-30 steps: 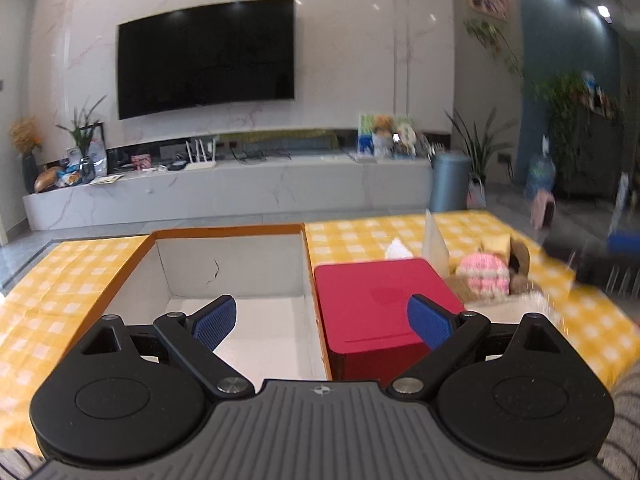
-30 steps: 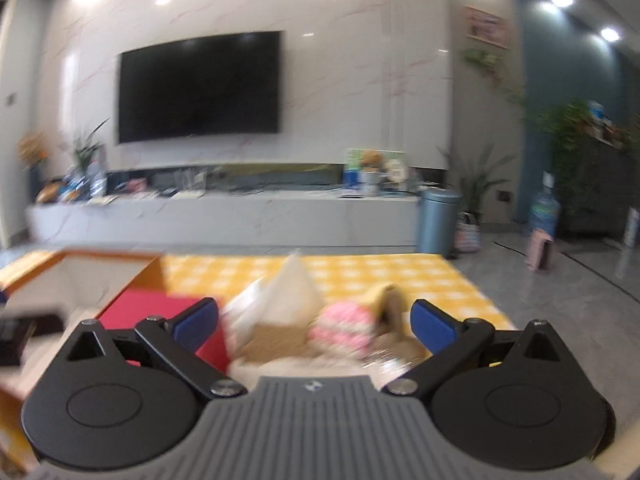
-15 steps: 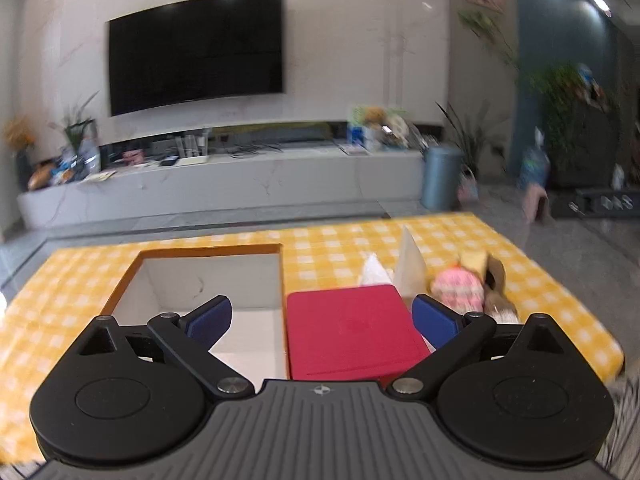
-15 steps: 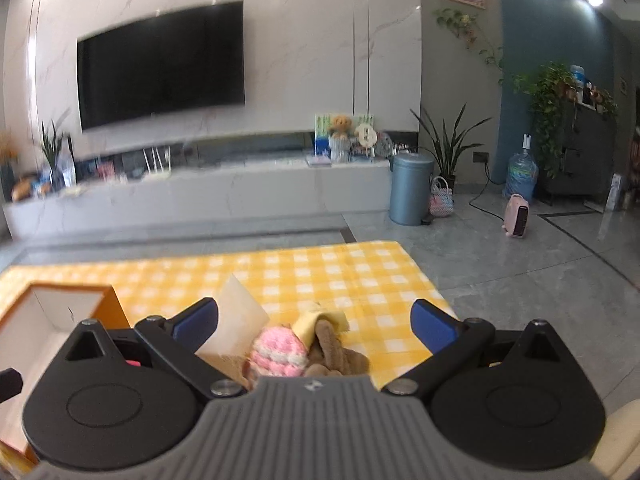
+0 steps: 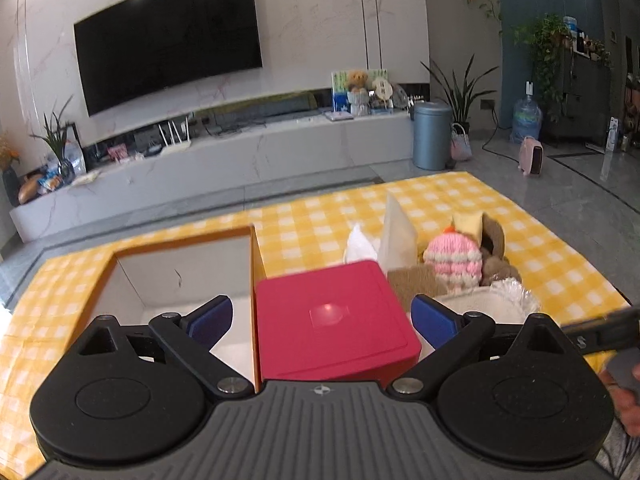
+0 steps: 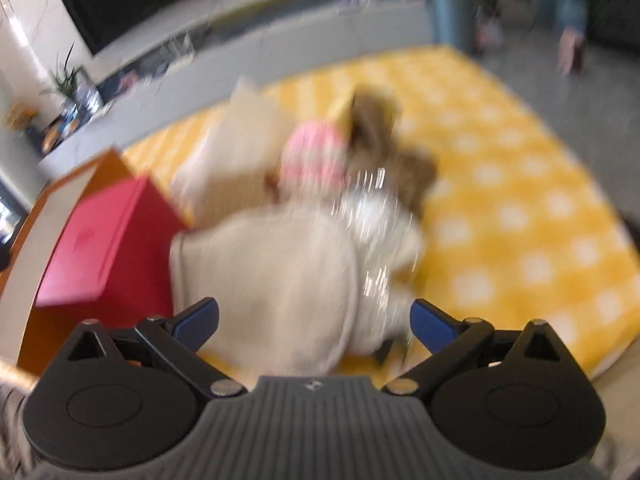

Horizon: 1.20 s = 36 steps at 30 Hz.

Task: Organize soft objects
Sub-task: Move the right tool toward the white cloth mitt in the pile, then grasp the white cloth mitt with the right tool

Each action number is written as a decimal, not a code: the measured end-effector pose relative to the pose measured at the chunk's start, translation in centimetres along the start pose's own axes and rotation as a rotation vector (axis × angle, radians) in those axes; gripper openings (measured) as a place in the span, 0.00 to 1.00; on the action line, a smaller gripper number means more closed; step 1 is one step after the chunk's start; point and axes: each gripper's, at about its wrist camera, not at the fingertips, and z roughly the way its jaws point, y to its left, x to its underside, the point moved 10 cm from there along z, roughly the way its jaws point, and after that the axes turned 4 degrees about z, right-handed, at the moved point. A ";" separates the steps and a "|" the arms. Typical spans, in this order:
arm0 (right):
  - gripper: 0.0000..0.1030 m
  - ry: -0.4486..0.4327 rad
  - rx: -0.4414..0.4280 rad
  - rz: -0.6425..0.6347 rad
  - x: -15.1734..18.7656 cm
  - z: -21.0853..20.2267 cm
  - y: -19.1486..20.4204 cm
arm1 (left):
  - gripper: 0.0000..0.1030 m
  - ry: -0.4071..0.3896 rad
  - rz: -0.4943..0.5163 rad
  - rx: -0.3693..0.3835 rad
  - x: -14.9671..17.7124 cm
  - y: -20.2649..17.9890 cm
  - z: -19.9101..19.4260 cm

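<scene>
A pile of soft things lies on the yellow checked table [image 5: 460,208]: a pink-and-white knitted toy [image 5: 454,258], a brown plush [image 5: 496,264] and a cream cloth [image 6: 272,264], with a crinkly plastic wrap [image 6: 376,216] on it. An open orange box [image 5: 180,276] with a white inside stands at the left, a red box [image 5: 332,316] beside it. My left gripper [image 5: 322,318] is open and empty above the red box. My right gripper [image 6: 314,320] is open and empty just above the cream cloth; that view is blurred.
A white tissue [image 5: 360,244] and a pale upright card [image 5: 396,232] stand behind the red box. The table's right edge [image 6: 616,216] drops to a grey tiled floor. A TV wall and low cabinet [image 5: 240,152] lie beyond.
My right gripper has tipped down and moved in over the cream cloth and the toy pile. My left gripper has shifted only slightly above the boxes.
</scene>
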 end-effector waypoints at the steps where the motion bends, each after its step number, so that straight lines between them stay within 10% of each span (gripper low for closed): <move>1: 0.93 0.011 0.003 0.017 0.5 -0.2 -0.3 | 1.00 0.002 -0.012 0.003 0.2 0.3 0.2; 7: 0.92 0.077 -0.023 0.022 2.1 0.5 0.6 | 1.00 0.020 -0.063 0.035 1.2 1.5 0.1; 21: 0.44 0.089 -0.099 0.030 2.2 1.1 1.8 | 1.00 0.011 -0.013 0.078 2.1 1.8 -0.3; 26: 0.46 0.079 -0.363 0.089 1.8 -0.6 3.8 | 1.00 0.013 0.000 0.092 2.3 1.3 -0.1; 31: 0.55 0.098 -0.194 0.163 1.4 2.3 1.5 | 1.00 0.033 0.088 0.151 3.2 -0.9 0.3; 36: 0.14 0.041 -0.288 0.201 0.2 1.5 1.9 | 1.00 0.037 0.191 0.235 4.5 -3.8 0.4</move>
